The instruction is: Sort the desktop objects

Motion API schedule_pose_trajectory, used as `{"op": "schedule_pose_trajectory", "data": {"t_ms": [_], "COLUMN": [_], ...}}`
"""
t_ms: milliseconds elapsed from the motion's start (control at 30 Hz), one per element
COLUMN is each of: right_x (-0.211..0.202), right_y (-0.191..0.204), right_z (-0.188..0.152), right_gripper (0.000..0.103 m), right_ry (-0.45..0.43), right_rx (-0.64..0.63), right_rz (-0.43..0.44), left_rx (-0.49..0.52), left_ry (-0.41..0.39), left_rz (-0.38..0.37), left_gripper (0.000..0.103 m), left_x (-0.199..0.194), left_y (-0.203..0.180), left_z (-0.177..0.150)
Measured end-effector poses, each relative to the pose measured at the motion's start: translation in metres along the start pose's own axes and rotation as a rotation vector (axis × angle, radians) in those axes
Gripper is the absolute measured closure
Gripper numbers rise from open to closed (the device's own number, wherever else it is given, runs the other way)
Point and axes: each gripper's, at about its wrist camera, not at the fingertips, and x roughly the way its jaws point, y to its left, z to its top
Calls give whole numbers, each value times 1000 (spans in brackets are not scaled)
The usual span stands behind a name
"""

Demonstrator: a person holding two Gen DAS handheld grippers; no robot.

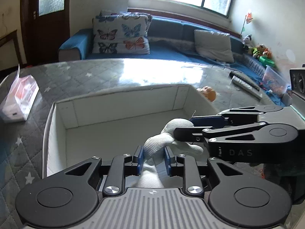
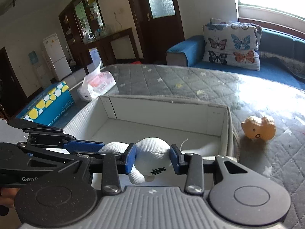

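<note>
Left wrist view: the left gripper [image 1: 153,161] straddled one limb of a white plush toy [image 1: 158,143]; its blue pads stood slightly apart from the fabric, with a narrow gap showing on the right pad, so the hold looked loose rather than firm. The right gripper [image 1: 185,126] entered from the right, its jaws crossing the toy's rounded upper end. Lettering on that gripper's body read "DAS".

Right wrist view: the right gripper [image 2: 152,159] pinched the toy's [image 2: 152,152] round body between both pads. The left gripper [image 2: 103,148] reached in from the left, its tips meeting the toy's other end. Its body bore the partial mark "Gen". A black stitched mark on the toy's underside could not be read.

The toy hung directly ahead of both grippers, over the near edge of an open white box [image 2: 165,112]. Its long axis ran roughly from one gripper to the other. The right hand appeared the better placed to carry it.

Beyond the box, to the right, an orange toy [image 2: 258,128] lay on the quilted table [image 2: 171,80]. A tissue pack [image 2: 97,85] lay far left, its print too small to read.
</note>
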Motion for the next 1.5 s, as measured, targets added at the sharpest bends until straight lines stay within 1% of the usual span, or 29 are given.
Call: {"op": "schedule_pose_trajectory", "data": {"t_ms": [167,233,267,400,633,700,733,933,1033,1133,1200,1300,1400,1500], "right_x": [-2,-7,-10,-28,-68,-78,-83,-101,-107,-113,-117,-119,-116,-108], "right_y": [2,3,4,5,3,5,7,16,21,26,31,40,43,39], "right_z": [-3,-4,-4,-8,-33,-43,-49,-81,-96,-107,-114,-123,-127,-124], "right_gripper": [63,59,54,53,48,44,44,41,41,41,41,38,33,33], "right_ry": [3,-2,-7,-33,-59,-62,-62,-43,-40,-45,-49,-45,-41,-37], "right_rx": [-7,-9,-9,-15,-33,-49,-57,-90,-100,-97,-107,-139,-157,-148], "right_rz": [4,8,10,3,-18,-29,-33,-46,-58,-44,-32,-18,-37,-47], "left_rx": [-7,-10,-13,-24,-26,-20,-17,0,-15,-31,-37,-51,-60,-76], "left_ry": [3,-2,-5,-23,-63,-69,-72,-52,-24,2,18,33,42,50], "left_rz": [15,16,19,19,-10,-18,-21,-27,-34,-47,-42,-43,-41,-44], "left_gripper": [76,76,76,76,75,75,75,75,75,75,75,75,75,75], "left_x": [-3,-6,-7,-14,-33,-38,-40,-46,-42,-37,-34,-30,-28,-25], "left_y": [4,4,4,0,-16,-24,-28,-52,-60,-66,-69,-71,-72,-72], "left_z": [-4,-5,-5,-6,-12,-16,-18,-38,-47,-56,-60,-64,-66,-67]}}
